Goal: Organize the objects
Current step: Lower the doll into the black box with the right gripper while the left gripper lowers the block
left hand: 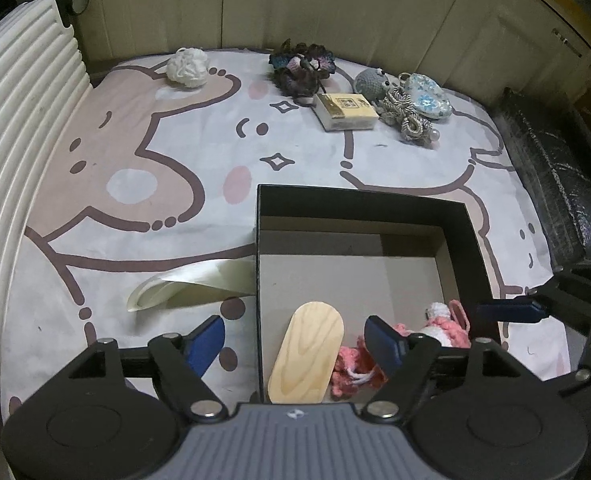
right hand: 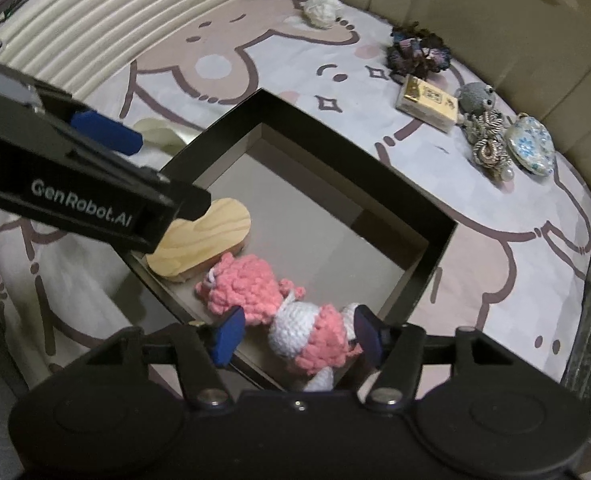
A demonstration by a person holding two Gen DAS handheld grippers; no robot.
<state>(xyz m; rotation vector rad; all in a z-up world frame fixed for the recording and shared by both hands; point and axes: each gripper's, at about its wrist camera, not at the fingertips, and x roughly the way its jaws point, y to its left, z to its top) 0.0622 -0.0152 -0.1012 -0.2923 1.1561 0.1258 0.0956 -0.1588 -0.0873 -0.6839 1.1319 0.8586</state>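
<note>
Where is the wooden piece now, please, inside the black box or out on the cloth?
Inside: the wooden piece lies flat on the box floor, beside the pink toy.

Black left gripper — blue pads, silver screws, white GenRobot.AI lettering, matching black right gripper

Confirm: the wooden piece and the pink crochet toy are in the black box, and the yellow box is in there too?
Not quite. The yellow box lies on the cloth beyond the black box, as the left wrist view shows. The wooden piece and pink crochet toy are inside.
</note>
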